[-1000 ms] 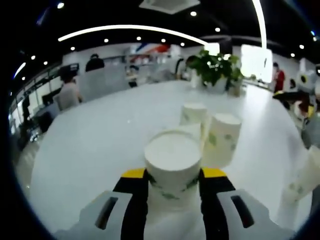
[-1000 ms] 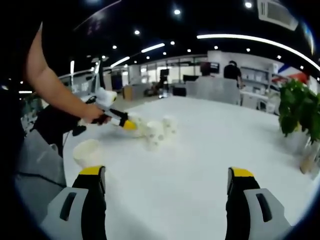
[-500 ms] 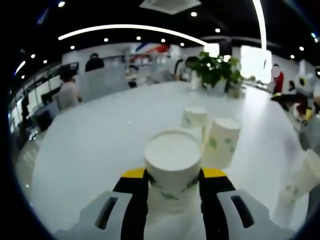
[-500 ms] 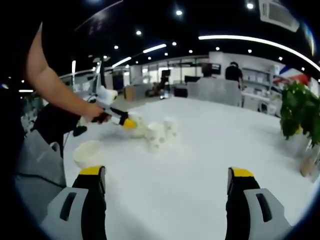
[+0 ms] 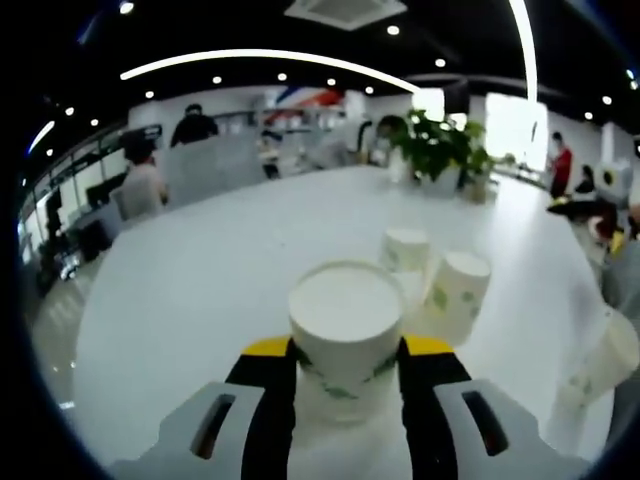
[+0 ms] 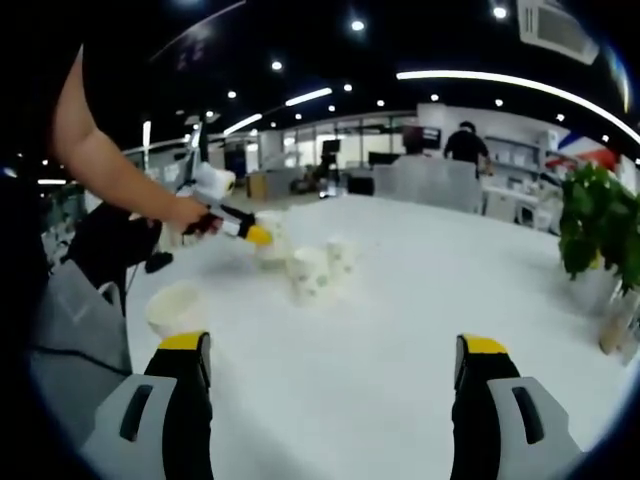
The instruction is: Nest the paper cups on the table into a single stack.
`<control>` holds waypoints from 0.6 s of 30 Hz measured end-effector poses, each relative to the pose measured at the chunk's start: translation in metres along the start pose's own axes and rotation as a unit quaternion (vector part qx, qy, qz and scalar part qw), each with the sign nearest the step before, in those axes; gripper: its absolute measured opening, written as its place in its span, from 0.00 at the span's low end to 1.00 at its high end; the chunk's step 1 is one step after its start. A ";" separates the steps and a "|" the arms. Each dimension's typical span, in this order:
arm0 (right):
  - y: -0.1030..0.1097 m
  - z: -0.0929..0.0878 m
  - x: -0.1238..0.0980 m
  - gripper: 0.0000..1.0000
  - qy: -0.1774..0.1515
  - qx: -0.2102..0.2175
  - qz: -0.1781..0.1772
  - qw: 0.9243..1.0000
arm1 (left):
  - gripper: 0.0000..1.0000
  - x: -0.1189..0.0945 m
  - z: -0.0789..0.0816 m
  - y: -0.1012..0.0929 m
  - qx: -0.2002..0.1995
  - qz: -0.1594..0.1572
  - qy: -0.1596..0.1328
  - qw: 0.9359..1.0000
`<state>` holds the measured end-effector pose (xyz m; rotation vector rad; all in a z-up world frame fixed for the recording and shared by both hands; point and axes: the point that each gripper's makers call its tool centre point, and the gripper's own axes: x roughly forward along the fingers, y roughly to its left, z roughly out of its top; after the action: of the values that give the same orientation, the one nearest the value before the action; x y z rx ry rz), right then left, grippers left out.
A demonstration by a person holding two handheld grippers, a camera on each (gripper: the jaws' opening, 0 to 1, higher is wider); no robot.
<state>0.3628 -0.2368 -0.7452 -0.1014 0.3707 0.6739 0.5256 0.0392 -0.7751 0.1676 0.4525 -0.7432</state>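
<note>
Two upside-down paper cups (image 5: 432, 288) stand close together on the white table (image 5: 200, 290), beyond the held cup; another cup (image 6: 174, 306) lies near the right gripper (image 6: 335, 385), and a potted plant (image 5: 437, 150) stands at the table's far edge. The left gripper (image 5: 346, 360) has lifted since a second ago, its jaws clamped on an inverted cup (image 5: 345, 335). The right gripper's jaws are wide apart, holding nothing

I am working in a large open-plan office: a long white table (image 5: 200, 270), recessed ceiling lights (image 6: 357, 24), people seated at desks (image 5: 140, 180) behind partitions, and a potted plant (image 5: 435, 150) at the far end.
</note>
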 end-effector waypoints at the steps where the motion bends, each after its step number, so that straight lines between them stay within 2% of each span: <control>1: 0.000 0.000 0.000 1.00 0.000 -0.001 0.000 1.000 | 0.38 -0.001 0.001 0.001 0.000 0.000 0.000 1.000; 10: 0.001 0.004 0.001 1.00 -0.004 -0.002 0.000 1.000 | 0.38 -0.009 0.023 0.011 0.004 0.005 -0.011 1.000; 18: 0.002 0.006 0.001 1.00 -0.004 -0.005 0.003 1.000 | 0.38 -0.015 0.048 0.018 0.015 -0.005 -0.013 1.000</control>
<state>0.3636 -0.2334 -0.7403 -0.1068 0.3610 0.6827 0.5443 0.0471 -0.7254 0.1832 0.4188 -0.7616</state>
